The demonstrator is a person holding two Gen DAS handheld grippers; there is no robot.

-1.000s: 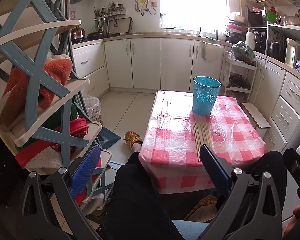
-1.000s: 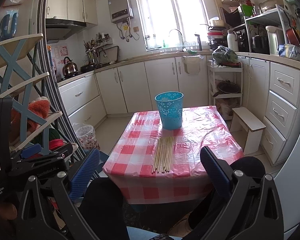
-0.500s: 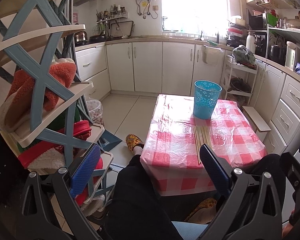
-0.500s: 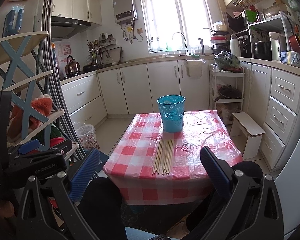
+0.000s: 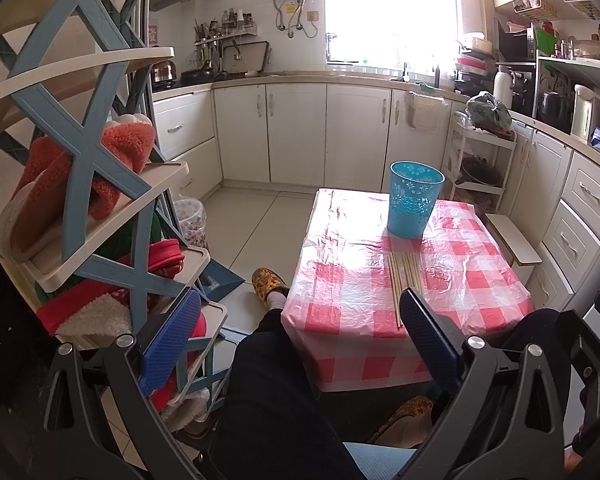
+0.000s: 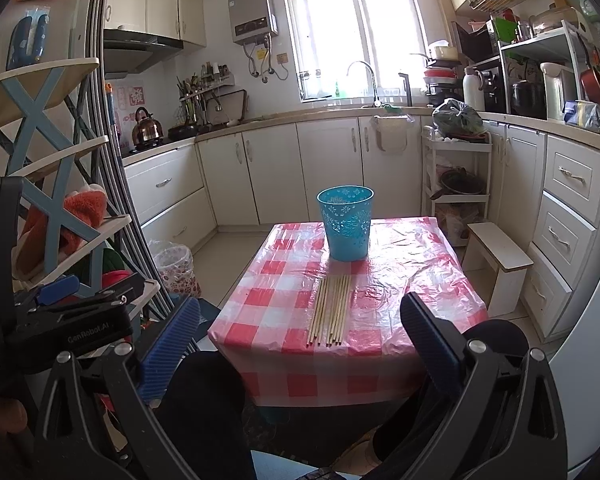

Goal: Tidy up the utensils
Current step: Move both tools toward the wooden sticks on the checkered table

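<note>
Kitchen setting, white cabinets [image 6: 328, 172] behind a low table [image 6: 412, 276] in red-checked plastic cloth. We hold the right gripper [image 6: 300, 336] and left gripper [image 5: 296, 332] above our lap, short of the table's near edge, both with jaws spread wide and nothing between them. Beyond, a row of wooden chopsticks [image 6: 332, 310] [image 5: 403, 276] lies flat near the near edge. Just behind them a blue perforated basket [image 6: 346, 222] [image 5: 414, 204] stands upright.

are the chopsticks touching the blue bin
Apart. The right wrist view shows a strip of checked tablecloth between the far tips of the chopsticks and the base of the blue bin.
</note>
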